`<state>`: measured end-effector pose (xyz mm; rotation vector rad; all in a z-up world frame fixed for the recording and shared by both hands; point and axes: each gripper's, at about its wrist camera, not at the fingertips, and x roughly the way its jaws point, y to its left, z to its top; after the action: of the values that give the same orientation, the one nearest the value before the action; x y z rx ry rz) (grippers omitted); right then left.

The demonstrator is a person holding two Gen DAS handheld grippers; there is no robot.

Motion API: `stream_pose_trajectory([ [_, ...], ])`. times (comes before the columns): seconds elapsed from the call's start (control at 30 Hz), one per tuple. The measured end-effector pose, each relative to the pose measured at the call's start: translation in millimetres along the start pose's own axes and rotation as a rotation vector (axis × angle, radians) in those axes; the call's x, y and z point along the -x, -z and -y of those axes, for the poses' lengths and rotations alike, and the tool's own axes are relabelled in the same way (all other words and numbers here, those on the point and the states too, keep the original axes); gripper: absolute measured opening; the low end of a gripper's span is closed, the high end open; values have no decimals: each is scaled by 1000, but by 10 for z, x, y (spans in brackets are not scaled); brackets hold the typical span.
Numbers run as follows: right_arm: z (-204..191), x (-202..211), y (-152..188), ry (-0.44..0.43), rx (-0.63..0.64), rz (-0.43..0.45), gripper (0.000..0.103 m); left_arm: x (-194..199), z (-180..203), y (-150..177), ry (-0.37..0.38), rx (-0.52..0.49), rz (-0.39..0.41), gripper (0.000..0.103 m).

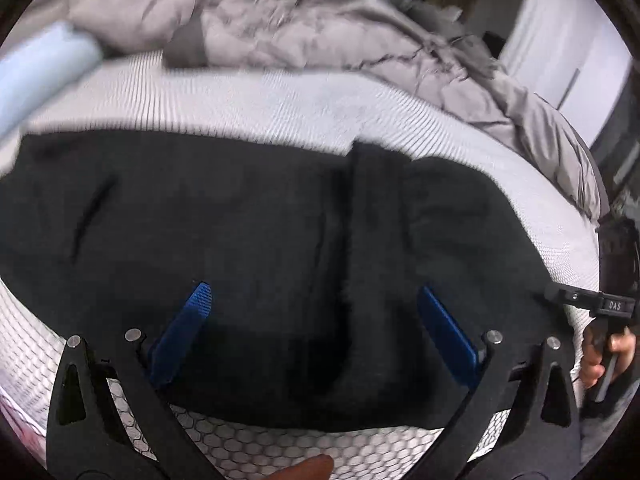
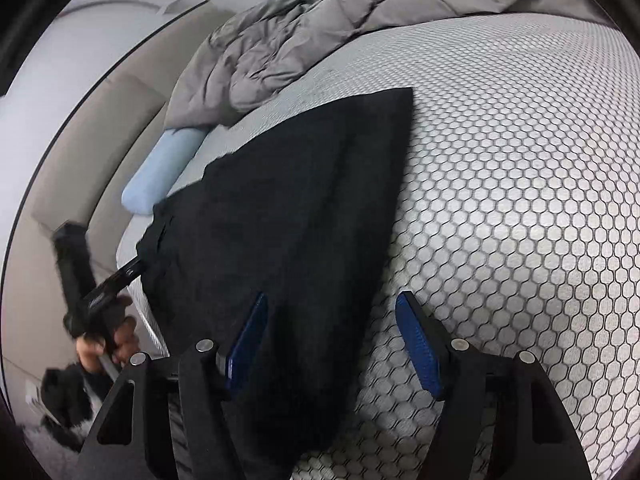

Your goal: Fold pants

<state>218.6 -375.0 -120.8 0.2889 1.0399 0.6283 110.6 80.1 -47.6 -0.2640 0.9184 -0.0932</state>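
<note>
Black pants point(image 1: 240, 216) lie folded flat on a white mattress point(image 1: 248, 96) with a honeycomb pattern. My left gripper point(image 1: 312, 292) hovers over their near part, open, with its blue pads point(image 1: 188, 328) wide apart and nothing pinched. At the right edge of this view, a hand holds the right gripper point(image 1: 576, 298) beside the cloth. In the right wrist view the pants point(image 2: 288, 220) run away from me to a far corner. My right gripper point(image 2: 332, 320) stands open astride their right edge, and its pads point(image 2: 418, 348) do not press on the cloth. The left gripper point(image 2: 120, 276) shows at the pants' left end.
A crumpled grey duvet point(image 2: 320, 20) is heaped at the far side of the bed. A light blue roll point(image 2: 160, 176) lies beside the pants at the mattress edge. Bare mattress point(image 2: 520, 200) spreads to the right. Something black and white and furry point(image 2: 64, 404) is on the floor.
</note>
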Motion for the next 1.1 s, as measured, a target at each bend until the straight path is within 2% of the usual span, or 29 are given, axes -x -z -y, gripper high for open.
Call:
stream_pose_trajectory([
  [0.03, 19, -31, -8, -5, -9, -6, 68, -33, -111, 34, 8, 47, -17, 102],
  [0.1, 39, -119, -74, -4, -26, -21, 68, -74, -205, -8, 16, 97, -4, 91],
  [0.17, 16, -141, -135, 1, -29, -20, 68, -24, -298, -44, 78, 130, 19, 87],
  [0.23, -8, -98, -129, 13, -26, -13, 68, -31, -338, -66, 167, 143, 4, 85],
  [0.3, -76, -147, -189, 13, -20, -12, 68, -87, -368, -60, 205, 162, -29, 75],
  [0.43, -112, -189, -179, 19, -8, -26, 68, -265, -361, -51, 199, 171, -114, 71],
  [0.5, -112, -187, -192, 18, -13, -21, 68, -303, -340, -49, 214, 176, -119, 71],
  [0.57, -100, -181, -202, 21, -18, -16, 68, -315, -323, -28, 198, 183, -106, 69],
  [0.6, -89, -179, -202, 21, -22, -17, 68, -342, -300, -52, 189, 188, -88, 52],
  [0.63, -81, -189, -211, 20, -27, -18, 68, -335, -287, -41, 197, 205, -72, 42],
  [0.73, -95, -216, -241, 19, -36, -17, 68, -326, -236, -28, 215, 250, -50, 30],
  [0.77, -108, -221, -246, 18, -37, -15, 68, -283, -210, -28, 223, 239, -29, 20],
  [0.8, -118, -226, -254, 16, -39, -13, 68, -229, -203, -28, 221, 235, -13, 6],
  [0.87, -134, -237, -266, 15, -42, -8, 68, -92, -210, -68, 235, 237, 50, 4],
  [0.93, -143, -254, -278, 17, -45, -3, 68, 24, -221, -74, 211, 222, 95, 3],
  [1.03, -168, -294, -286, 24, -51, -3, 68, 24, -266, -86, 214, 222, 75, 3],
  [1.1, -184, -311, -297, 29, -47, -6, 68, -42, -243, -70, 212, 194, 24, 4],
])
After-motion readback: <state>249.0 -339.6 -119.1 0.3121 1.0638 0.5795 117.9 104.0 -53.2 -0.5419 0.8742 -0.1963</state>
